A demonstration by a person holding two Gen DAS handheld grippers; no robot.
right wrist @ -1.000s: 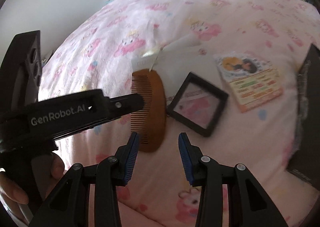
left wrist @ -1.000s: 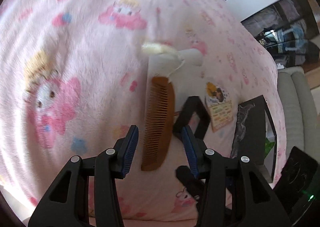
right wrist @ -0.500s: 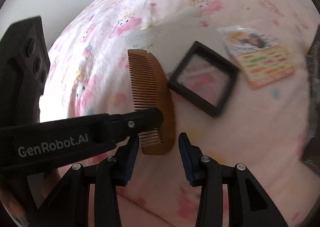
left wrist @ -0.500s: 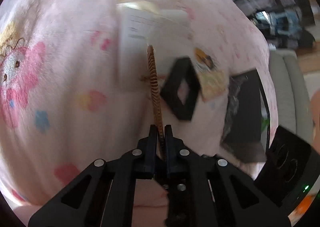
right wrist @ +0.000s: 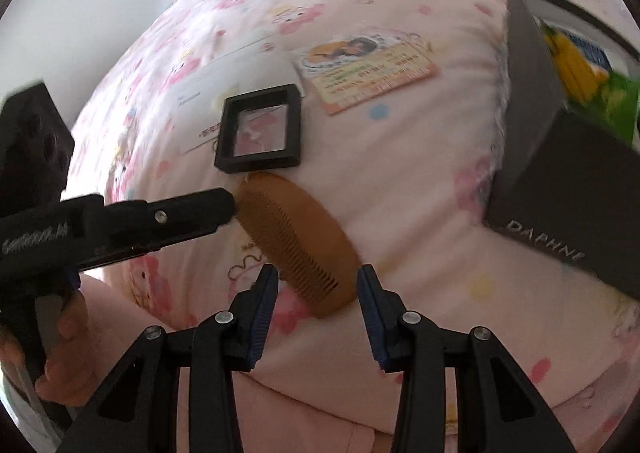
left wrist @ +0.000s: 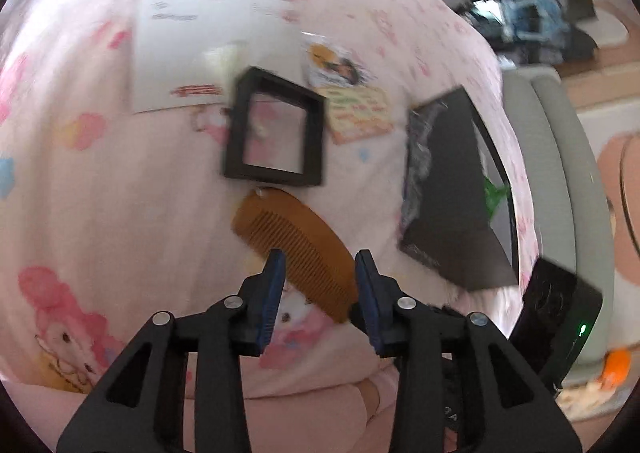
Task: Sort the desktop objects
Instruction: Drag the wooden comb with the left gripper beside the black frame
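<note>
While the left gripper jaws are opening, the wooden comb is seen lying between them, unpressed.
The right gripper is held narrowly parted, empty, just before the comb's end.

Comb: lies on the blanket, just nearer than the frame; 
Frame: overlaps the corner of the paper sheet, which lies to its far left; 
Card: just right of the frame; 
Box: well right of the comb, packet inside.
</note>
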